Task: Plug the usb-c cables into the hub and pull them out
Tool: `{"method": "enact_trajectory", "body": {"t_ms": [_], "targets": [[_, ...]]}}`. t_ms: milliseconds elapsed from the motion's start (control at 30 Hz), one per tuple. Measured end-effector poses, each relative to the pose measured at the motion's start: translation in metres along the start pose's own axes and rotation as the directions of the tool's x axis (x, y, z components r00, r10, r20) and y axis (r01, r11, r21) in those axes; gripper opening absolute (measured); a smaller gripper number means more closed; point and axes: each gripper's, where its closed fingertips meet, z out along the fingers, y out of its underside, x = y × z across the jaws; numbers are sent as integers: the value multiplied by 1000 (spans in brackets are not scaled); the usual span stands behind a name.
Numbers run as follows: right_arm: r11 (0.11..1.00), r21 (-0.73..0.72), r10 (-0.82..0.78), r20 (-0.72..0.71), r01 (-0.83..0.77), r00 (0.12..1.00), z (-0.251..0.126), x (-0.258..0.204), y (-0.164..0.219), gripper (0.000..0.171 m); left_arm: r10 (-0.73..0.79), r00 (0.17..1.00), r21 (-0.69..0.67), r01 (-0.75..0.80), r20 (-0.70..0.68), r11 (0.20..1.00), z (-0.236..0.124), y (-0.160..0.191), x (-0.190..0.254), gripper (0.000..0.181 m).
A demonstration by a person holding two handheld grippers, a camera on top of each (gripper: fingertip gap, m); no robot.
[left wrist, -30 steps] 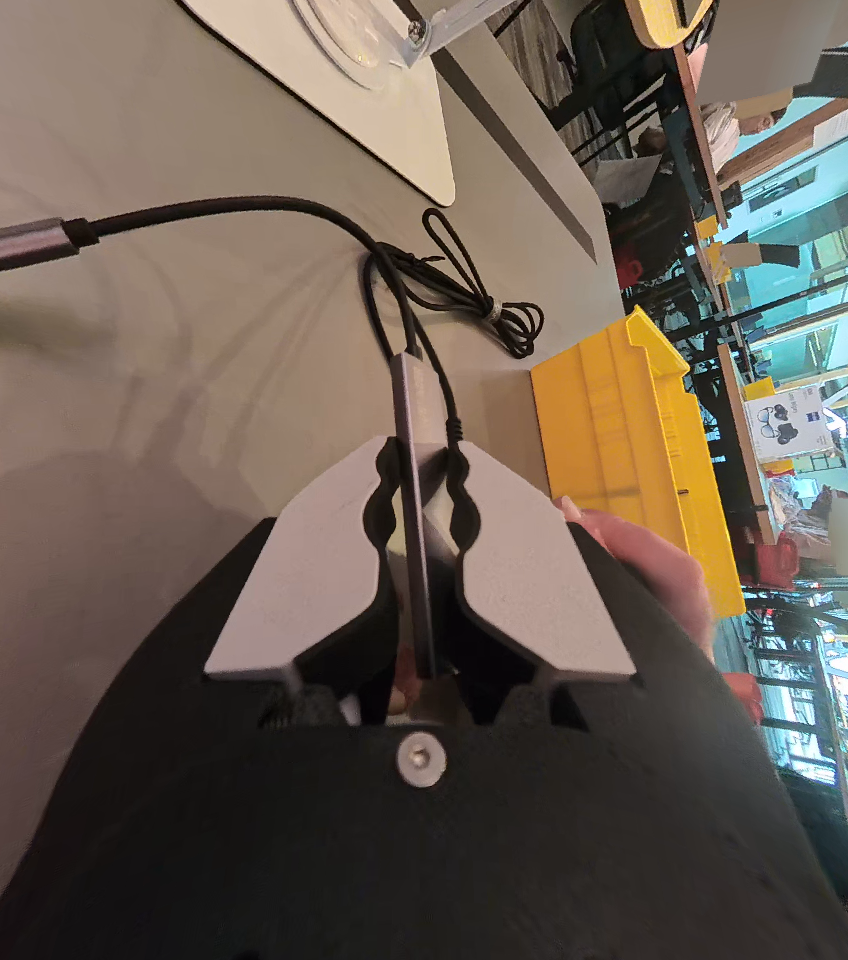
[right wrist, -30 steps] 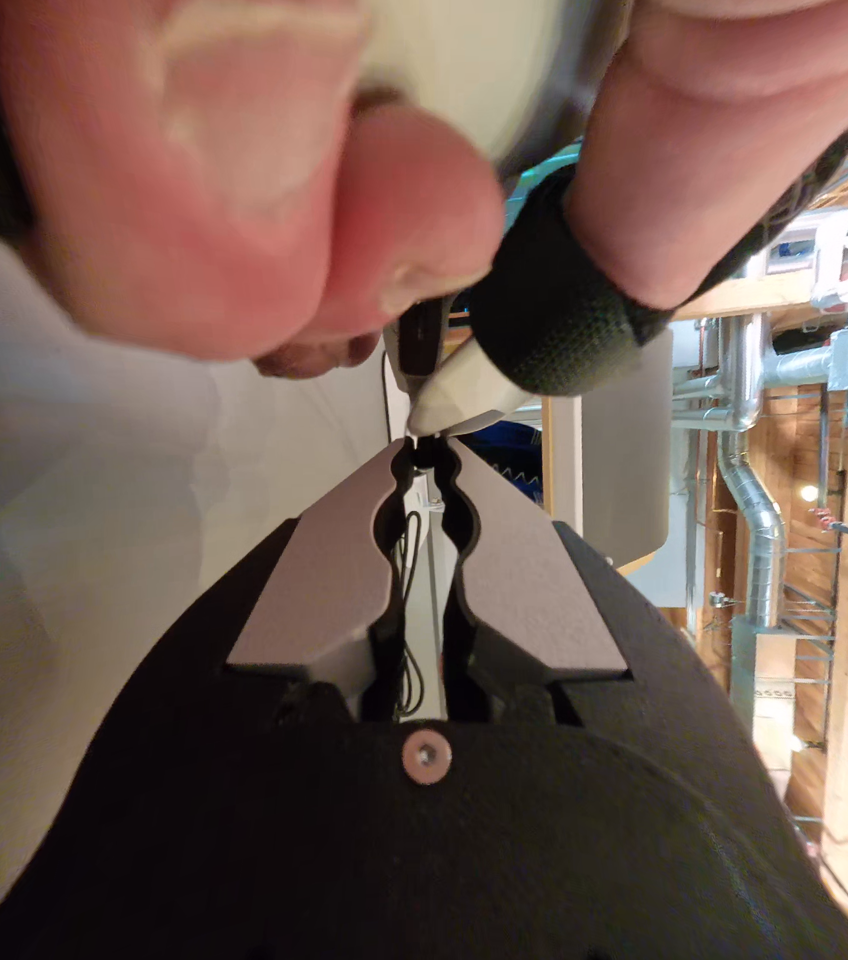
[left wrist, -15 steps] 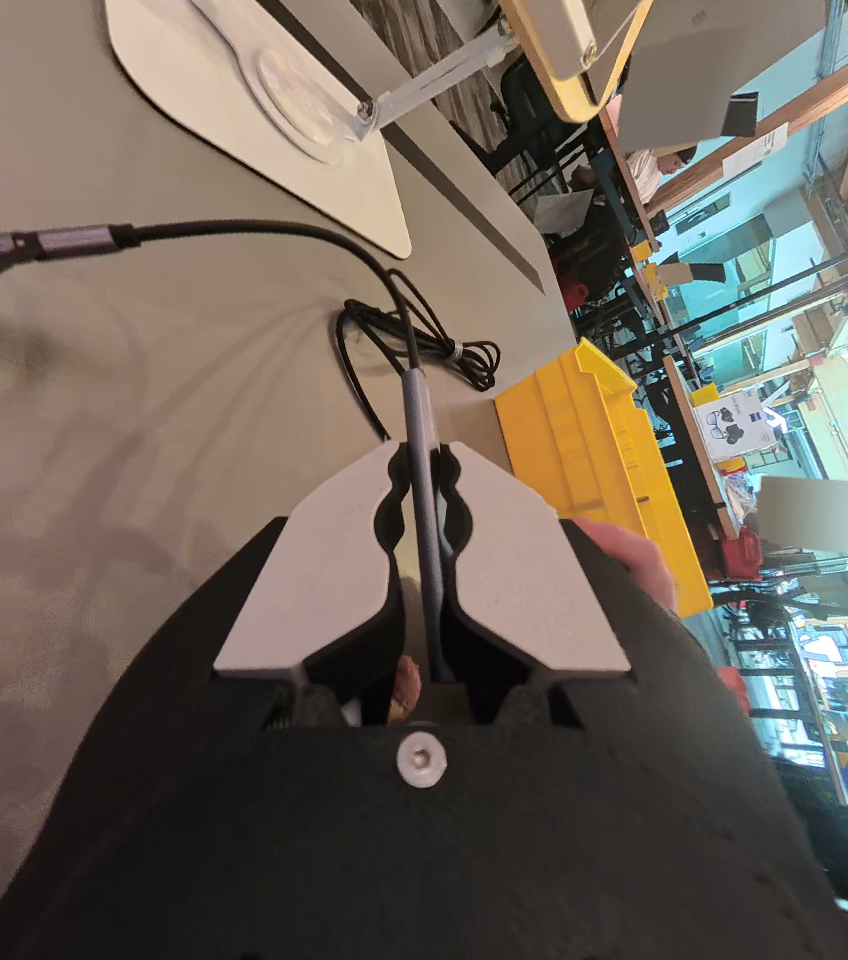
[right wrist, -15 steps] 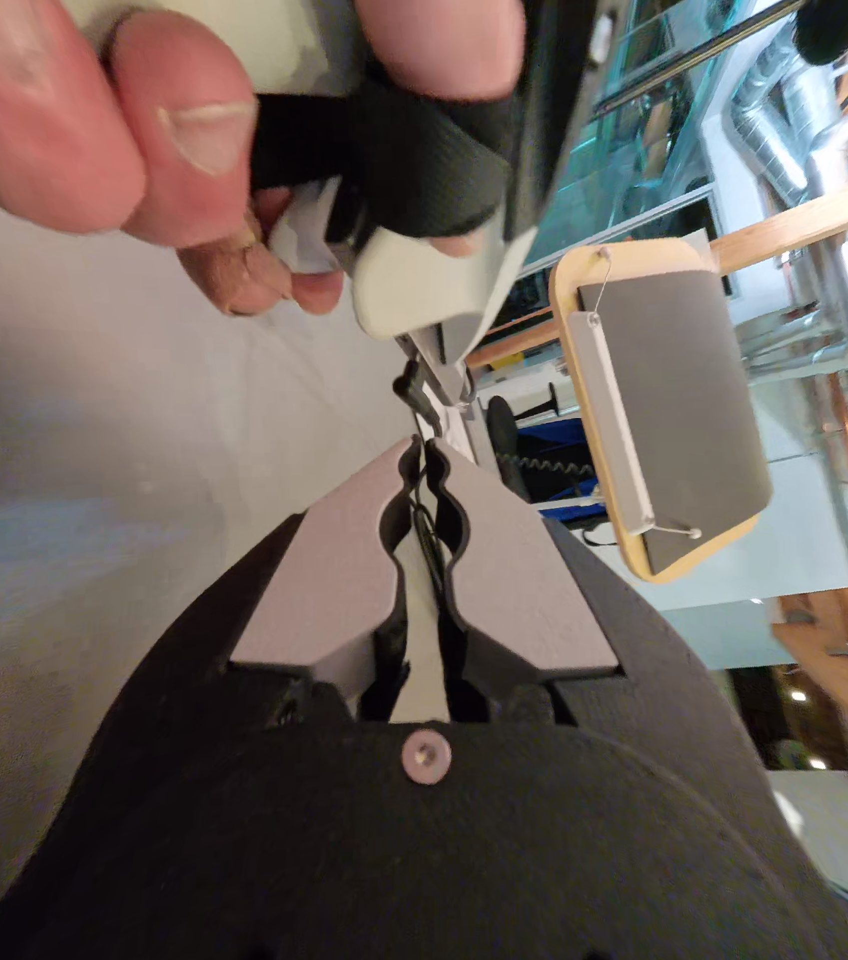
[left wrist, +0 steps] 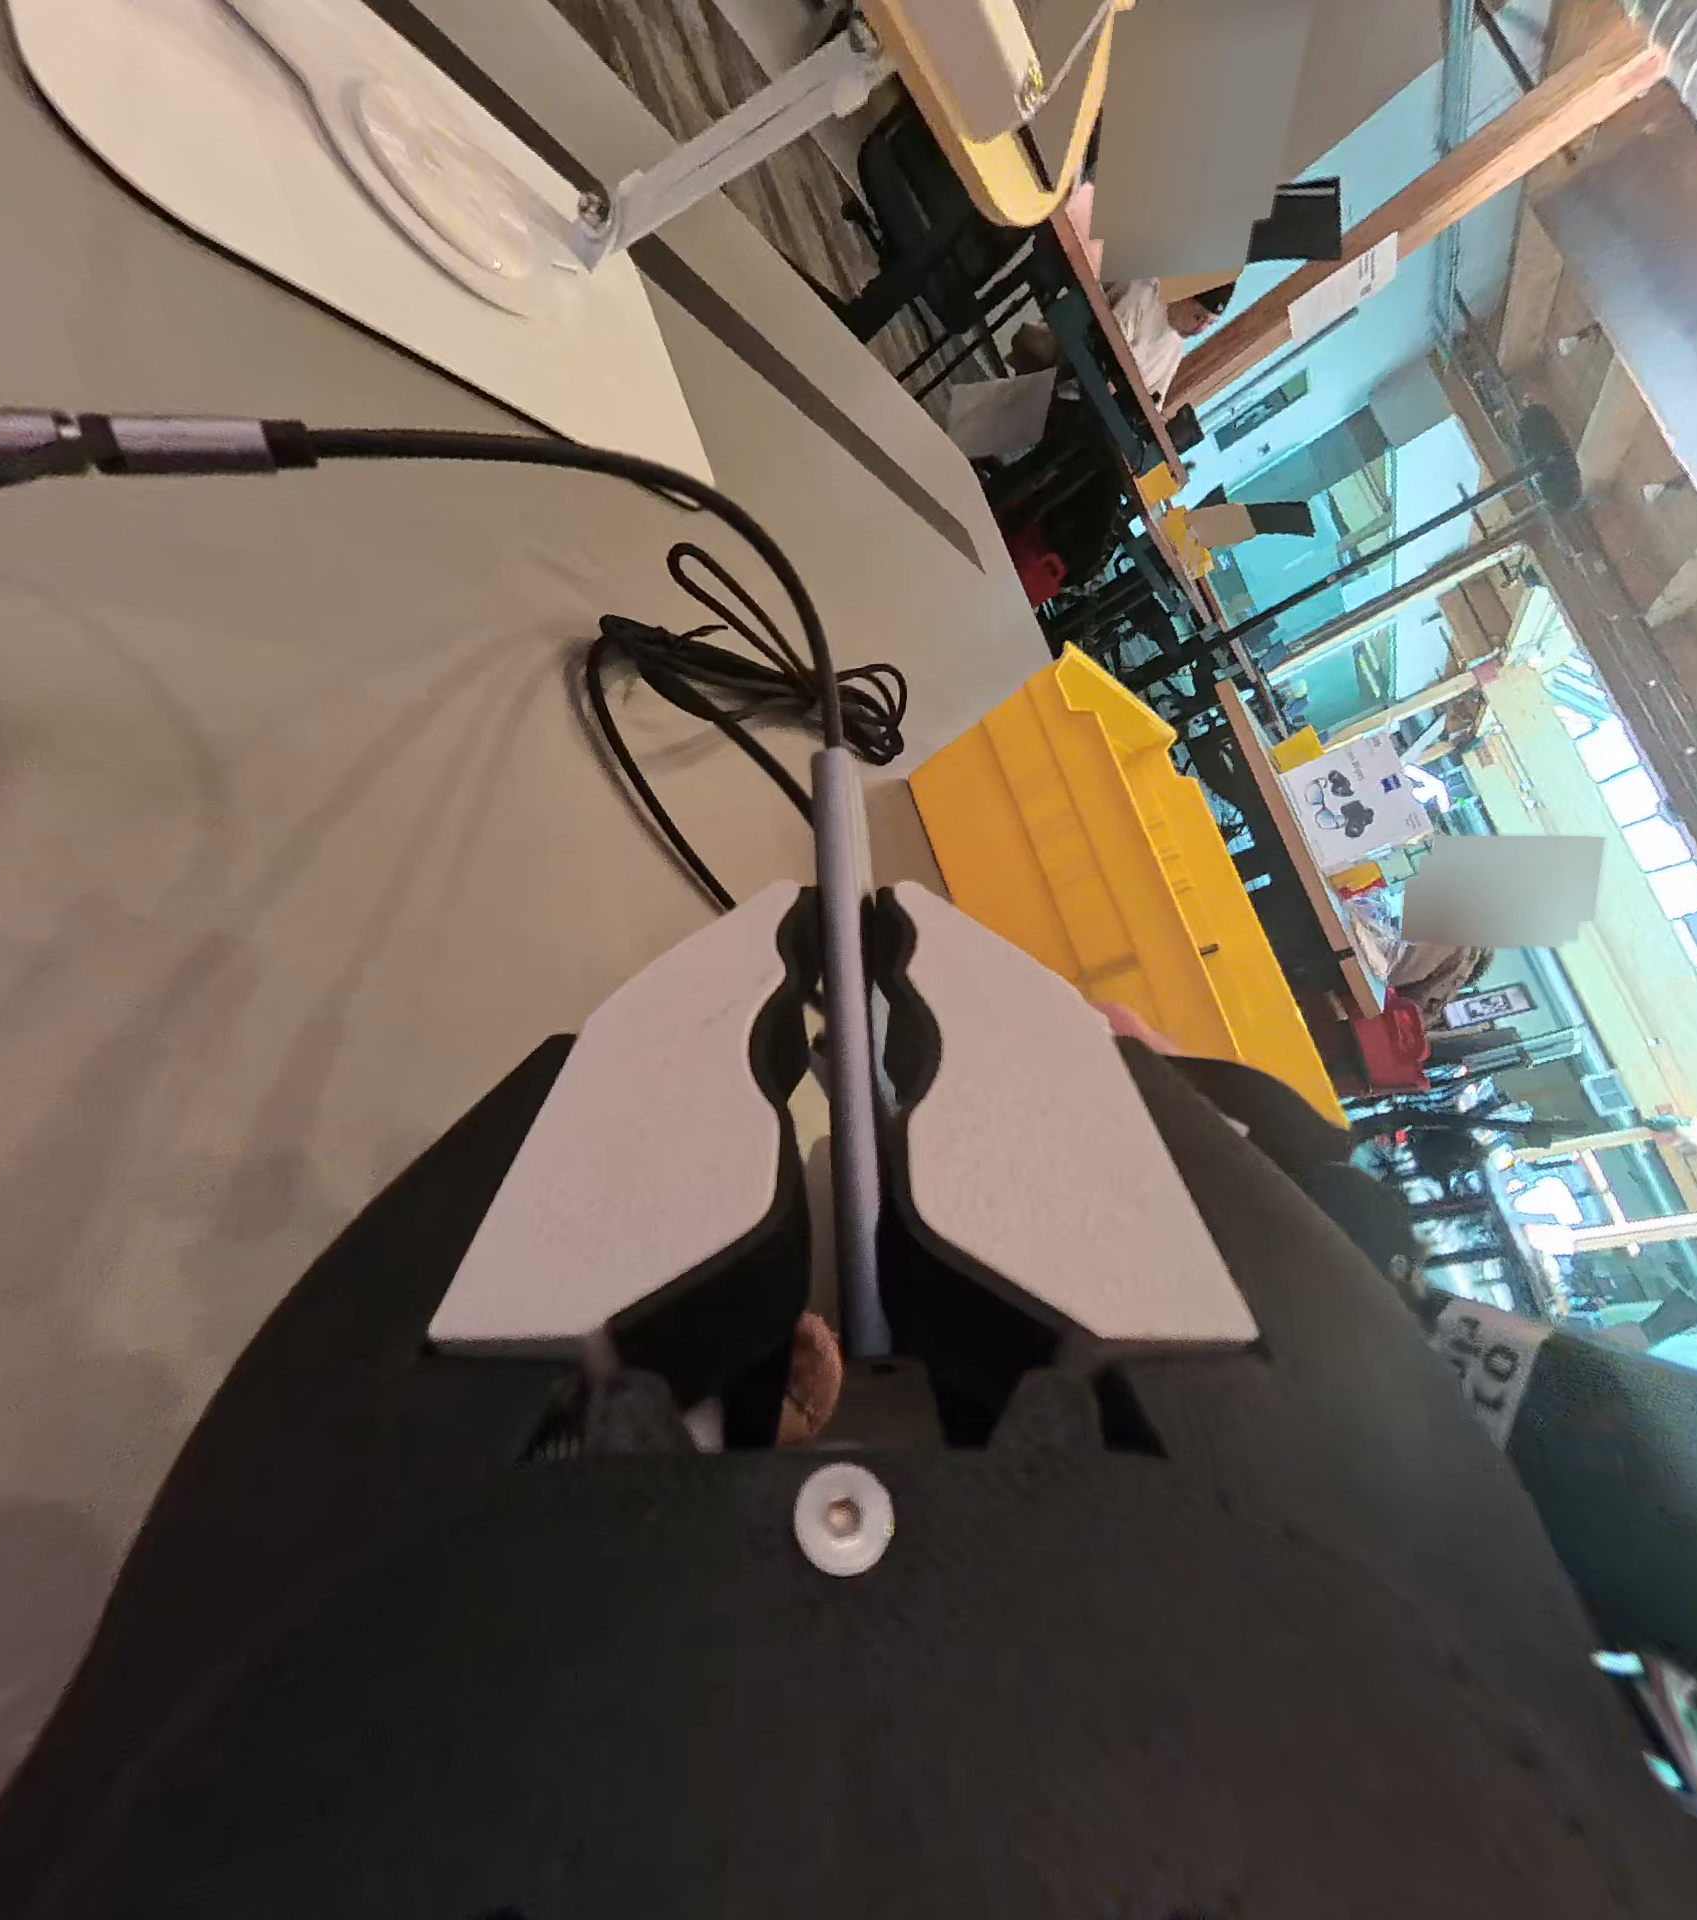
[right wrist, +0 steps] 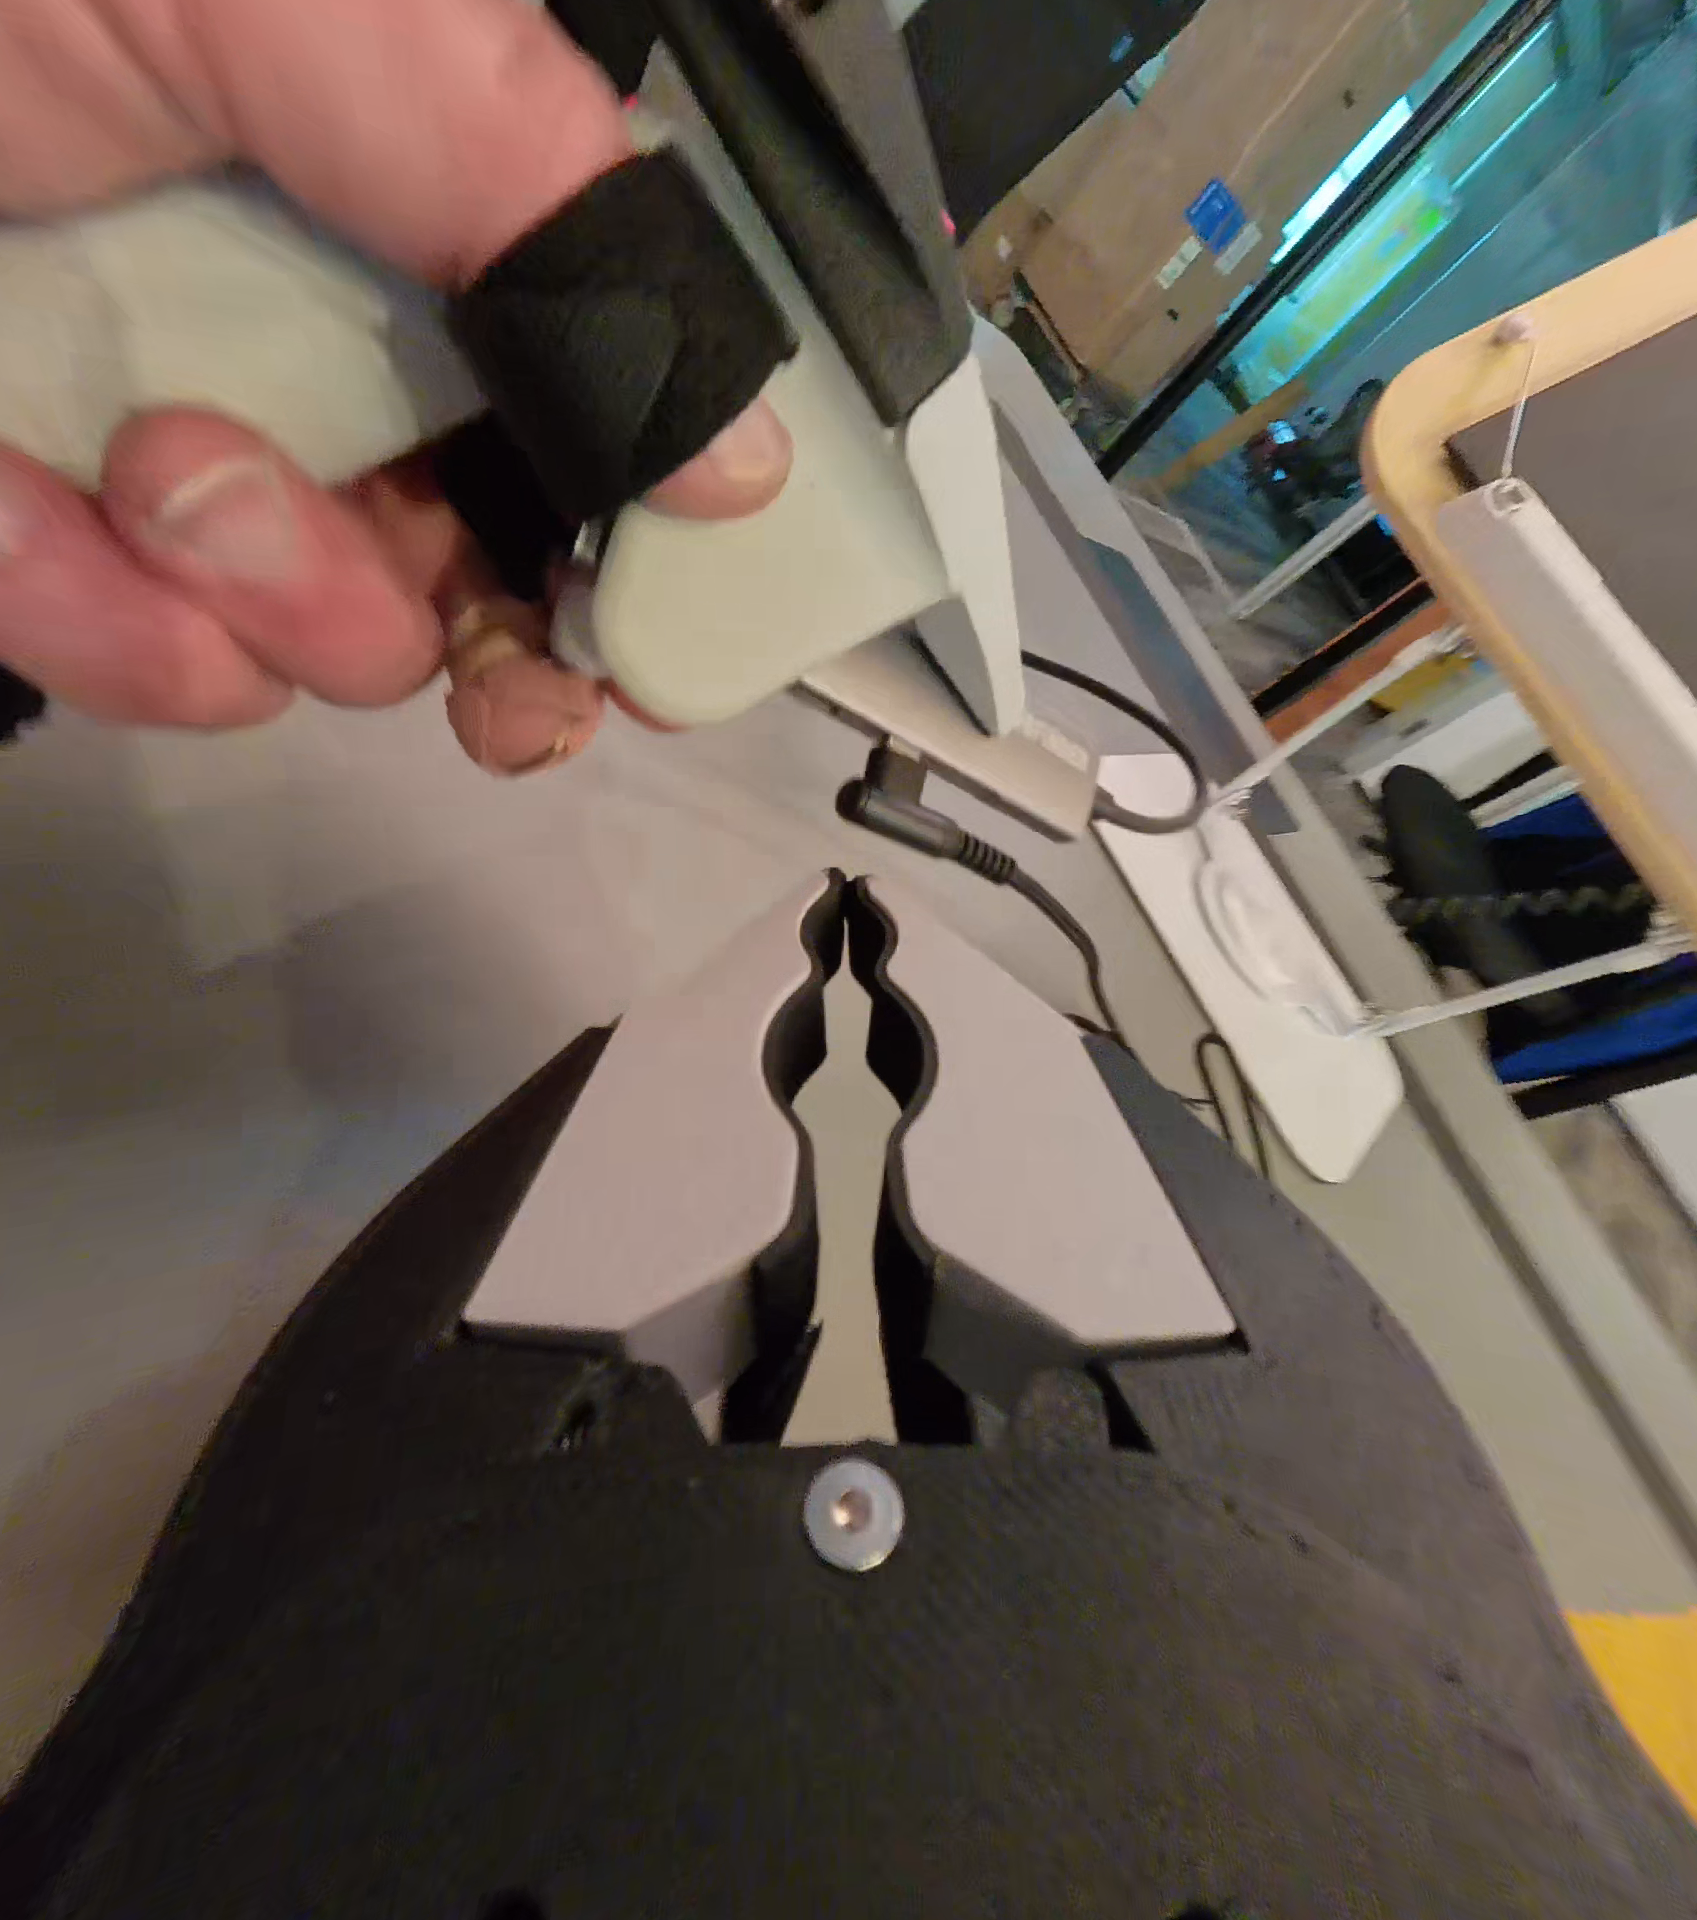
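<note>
My left gripper (left wrist: 844,920) is shut on the thin grey hub (left wrist: 849,1039), held edge-on above the grey table. The hub's own black cable (left wrist: 615,473) arcs left to a grey connector (left wrist: 184,442). In the right wrist view a hand (right wrist: 200,540) holds that gripper with the hub (right wrist: 979,753). A black angled usb-c plug (right wrist: 901,810) sits in the hub's side, and its cable (right wrist: 1062,925) runs down behind my right finger. My right gripper (right wrist: 844,894) is shut and empty, just below the plug and apart from it.
A bundled black cable (left wrist: 782,686) lies on the table beyond the hub. A yellow bin (left wrist: 1114,883) stands at the right. A white flat stand base (left wrist: 356,208) lies at the far side and also shows in the right wrist view (right wrist: 1270,997). Less than 4 cm separates the two grippers' tips.
My right gripper has drawn back from the hub and the black cable no longer runs between its fingers. The left gripper still holds the hub, turned a little.
</note>
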Motion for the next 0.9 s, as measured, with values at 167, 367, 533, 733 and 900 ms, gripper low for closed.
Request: {"method": "enact_trajectory", "body": {"t_ms": [167, 367, 533, 733, 900], "targets": [[978, 22, 206, 100, -209, 973, 4, -5, -3, 0, 169, 985, -6, -169, 32, 986, 1, 5, 2, 9], [946, 10, 319, 142, -324, 937, 6, -13, 1, 0, 258, 964, -2, -258, 70, 966, 2, 13, -3, 10], [921, 4, 383, 160, -389, 910, 6, -15, -1, 0, 292, 953, 21, -295, 85, 955, 2, 14, -1, 11], [935, 27, 345, 152, -353, 926, 7, -13, -7, 0, 381, 921, -12, -381, 87, 925, -1, 6, 1, 9], [933, 39, 349, 143, -358, 926, -6, -2, -9, 15, 442, 896, -34, -441, 34, 897, -10, -4, 4, 9]]}}
